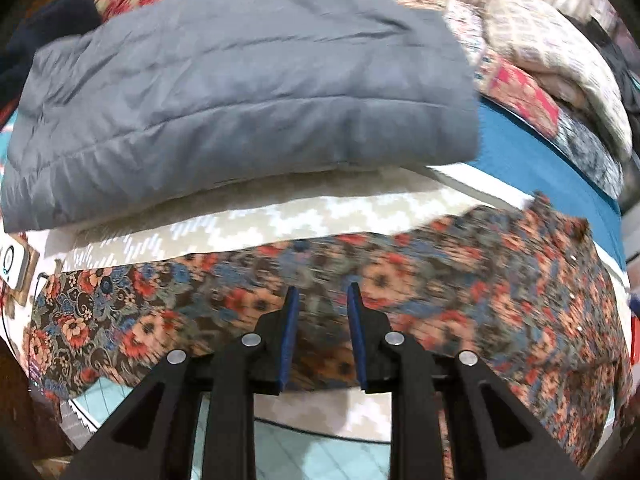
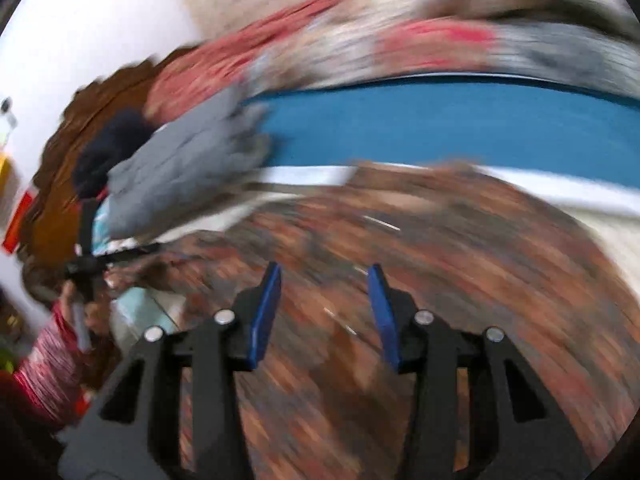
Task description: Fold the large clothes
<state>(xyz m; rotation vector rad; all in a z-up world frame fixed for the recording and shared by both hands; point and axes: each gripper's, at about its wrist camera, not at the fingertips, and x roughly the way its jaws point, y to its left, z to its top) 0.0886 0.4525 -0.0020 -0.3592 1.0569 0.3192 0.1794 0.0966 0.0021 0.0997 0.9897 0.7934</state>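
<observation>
A floral garment in red, blue and brown lies spread over a patterned mat. My left gripper points down over the garment's near edge. Its blue pads stand apart, and cloth shows in the gap but is not pinched. In the blurred right wrist view the same floral garment fills the lower half. My right gripper hangs over it, open, with nothing pressed between its pads. A folded grey padded jacket lies beyond the garment, also seen as a grey jacket at the left.
A teal band runs behind the mat. Patterned bedding is piled at the back. A person's striped sleeve and the other gripper show at the left edge. A small white device lies at the far left.
</observation>
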